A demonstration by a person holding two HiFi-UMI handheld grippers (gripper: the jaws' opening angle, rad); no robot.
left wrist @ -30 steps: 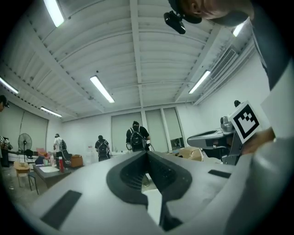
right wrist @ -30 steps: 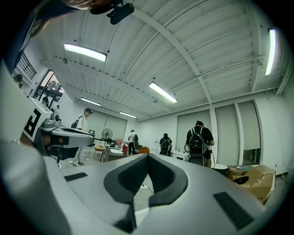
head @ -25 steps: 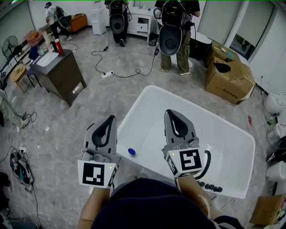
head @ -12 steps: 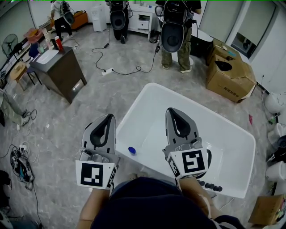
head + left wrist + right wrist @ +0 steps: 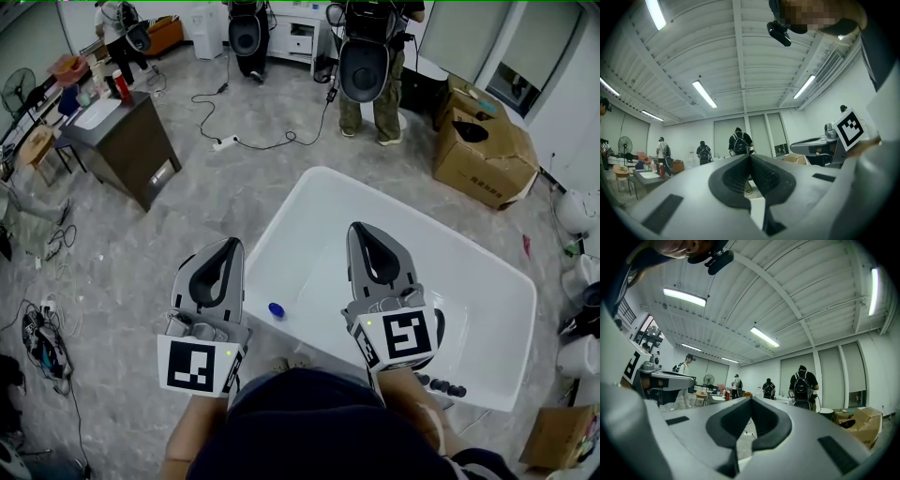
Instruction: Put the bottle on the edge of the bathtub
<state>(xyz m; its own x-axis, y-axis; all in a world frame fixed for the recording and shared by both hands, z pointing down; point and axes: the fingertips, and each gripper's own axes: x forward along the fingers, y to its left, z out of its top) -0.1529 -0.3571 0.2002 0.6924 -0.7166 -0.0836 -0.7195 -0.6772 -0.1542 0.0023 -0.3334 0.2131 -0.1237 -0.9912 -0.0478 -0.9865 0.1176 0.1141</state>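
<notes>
Blue obj (image 5: 276,309): too small to ID

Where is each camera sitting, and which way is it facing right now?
Head view: on the person's head, looking steeply down into the white bathtub; shows left tool, right tool and forearms.
Left gripper view: rides the left tool, looks along its shut jaws up toward ceiling and windows; shows the right tool's marker cube.
Right gripper view: rides the right tool, along its shut jaws, likewise upward; shows the left tool.
Shared: both gripper views catch people with backpacks.
</notes>
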